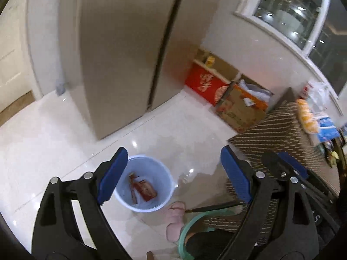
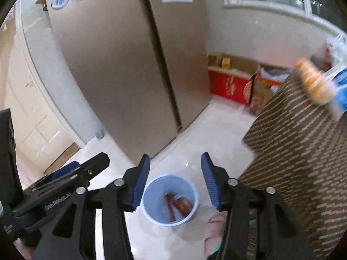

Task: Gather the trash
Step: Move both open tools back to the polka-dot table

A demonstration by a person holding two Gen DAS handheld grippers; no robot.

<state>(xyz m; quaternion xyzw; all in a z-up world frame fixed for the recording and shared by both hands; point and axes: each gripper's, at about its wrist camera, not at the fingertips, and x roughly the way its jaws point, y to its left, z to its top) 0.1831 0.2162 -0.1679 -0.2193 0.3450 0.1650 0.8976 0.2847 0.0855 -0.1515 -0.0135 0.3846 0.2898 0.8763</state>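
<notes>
Both grippers hang above a pale blue trash bin [image 1: 143, 183] standing upright on the glossy floor [image 1: 54, 134], mouth upward. Inside lie red wrappers [image 1: 143, 189], long axes running from the near rim toward the refrigerator [image 1: 121, 49]; their print is unreadable. Left gripper [image 1: 172, 173]: fingers spread wide, nothing between them. Right gripper [image 2: 175, 182]: fingers likewise parted and empty. The left gripper's body reads "GenRobot.AI". The patterned table [image 2: 303, 151] stands just beside the bin.

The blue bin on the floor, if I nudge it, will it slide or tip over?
The bin looks like thin plastic holding only a few red wrappers, so it is probably light. On the glossy tile floor it would likely slide easily. A push near its rim might tip it.
</notes>
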